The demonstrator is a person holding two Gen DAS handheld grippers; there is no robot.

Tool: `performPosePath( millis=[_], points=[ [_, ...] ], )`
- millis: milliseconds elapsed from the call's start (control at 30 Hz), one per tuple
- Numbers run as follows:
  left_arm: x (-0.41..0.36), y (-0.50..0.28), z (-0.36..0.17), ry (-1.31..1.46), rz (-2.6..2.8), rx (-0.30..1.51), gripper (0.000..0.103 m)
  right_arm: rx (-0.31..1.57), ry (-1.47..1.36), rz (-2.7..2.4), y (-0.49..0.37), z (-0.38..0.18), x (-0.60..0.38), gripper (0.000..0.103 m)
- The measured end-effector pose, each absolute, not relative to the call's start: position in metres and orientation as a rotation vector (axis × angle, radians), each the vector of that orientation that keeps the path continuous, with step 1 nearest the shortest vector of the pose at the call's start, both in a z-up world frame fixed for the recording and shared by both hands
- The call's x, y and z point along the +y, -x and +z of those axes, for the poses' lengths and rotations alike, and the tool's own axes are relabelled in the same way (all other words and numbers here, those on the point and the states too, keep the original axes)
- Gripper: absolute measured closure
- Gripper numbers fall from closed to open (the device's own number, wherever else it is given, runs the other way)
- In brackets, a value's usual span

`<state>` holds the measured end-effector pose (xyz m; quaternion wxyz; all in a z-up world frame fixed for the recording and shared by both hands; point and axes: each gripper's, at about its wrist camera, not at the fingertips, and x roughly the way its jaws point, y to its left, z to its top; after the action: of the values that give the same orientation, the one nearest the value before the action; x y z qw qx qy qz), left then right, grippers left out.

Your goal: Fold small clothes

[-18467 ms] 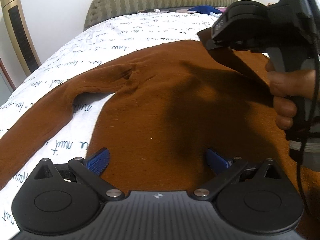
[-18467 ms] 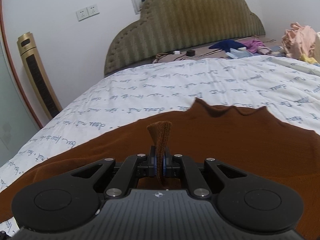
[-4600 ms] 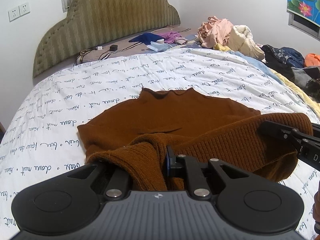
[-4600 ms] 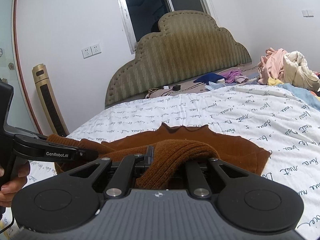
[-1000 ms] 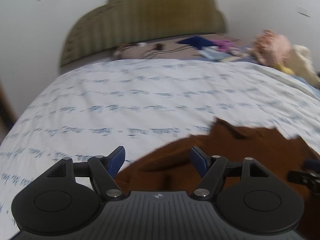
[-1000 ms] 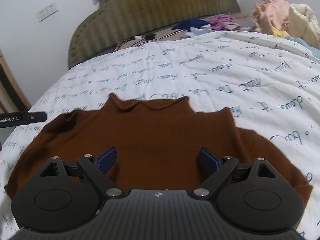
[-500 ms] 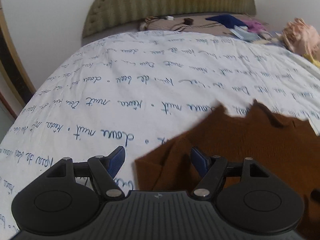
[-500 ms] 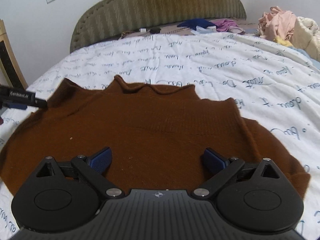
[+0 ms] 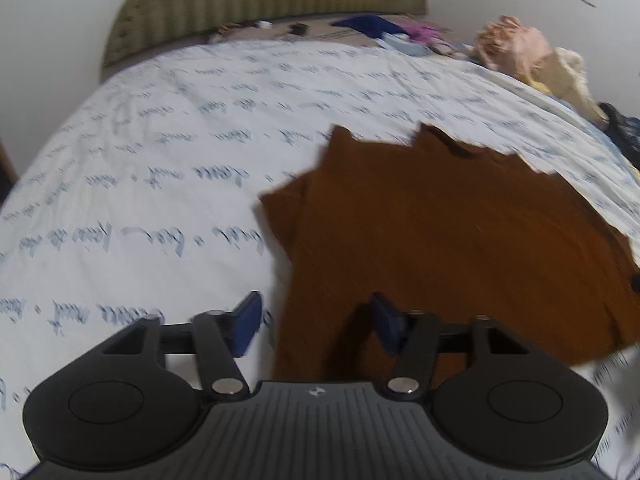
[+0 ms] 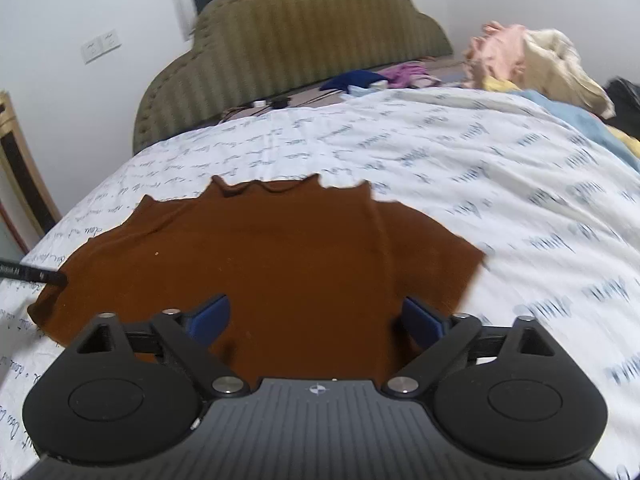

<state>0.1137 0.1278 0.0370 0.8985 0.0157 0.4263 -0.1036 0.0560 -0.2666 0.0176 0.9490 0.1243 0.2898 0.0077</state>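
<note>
A brown knit sweater (image 9: 460, 232) lies folded flat on the white bedspread with blue script (image 9: 160, 152), collar at the far side. My left gripper (image 9: 316, 322) is open and empty, straddling the sweater's near left edge. In the right wrist view the sweater (image 10: 280, 256) fills the middle. My right gripper (image 10: 316, 318) is open and empty above its near right part. The left gripper's finger tip (image 10: 44, 276) shows at the sweater's left edge.
An olive padded headboard (image 10: 288, 40) stands at the far end. Loose clothes, pink and cream (image 10: 528, 60), are heaped at the far right. Blue and purple garments (image 10: 360, 78) lie near the headboard. A gold-framed stand (image 10: 16, 168) is at the left.
Both grippers have shifted right over the sweater; the left one now straddles its left edge, with more of the sweater in its view. Both stay open.
</note>
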Motion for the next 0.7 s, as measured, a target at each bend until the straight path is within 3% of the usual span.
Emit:
performPosePath(
  millis=[133, 167, 200, 267, 533, 700],
  points=[
    [0.123, -0.109, 0.024, -0.024, -0.234, 0.917, 0.077, 0.627, -0.260, 0.001, -0.046, 0.009, -0.271, 0.041],
    [0.124, -0.109, 0.022, -0.016, -0.230, 0.923, 0.080, 0.639, -0.258, 0.001, -0.046, 0.007, -0.271, 0.054],
    [0.124, -0.108, 0.022, -0.005, -0.229, 0.925, 0.088, 0.643, -0.255, 0.000, -0.045, 0.005, -0.270, 0.060],
    [0.125, -0.105, 0.024, 0.007, -0.228, 0.918, 0.094, 0.641, -0.273, 0.007, -0.044, 0.003, -0.269, 0.093],
    [0.148, -0.071, 0.039, 0.050, -0.294, 0.911, 0.097, 0.586, -0.335, 0.046, -0.013, 0.020, -0.282, 0.095],
    [0.140, -0.066, 0.017, -0.059, -0.269, 0.950, 0.095, 0.678, -0.264, 0.024, -0.009, 0.009, -0.283, 0.095]
  ],
)
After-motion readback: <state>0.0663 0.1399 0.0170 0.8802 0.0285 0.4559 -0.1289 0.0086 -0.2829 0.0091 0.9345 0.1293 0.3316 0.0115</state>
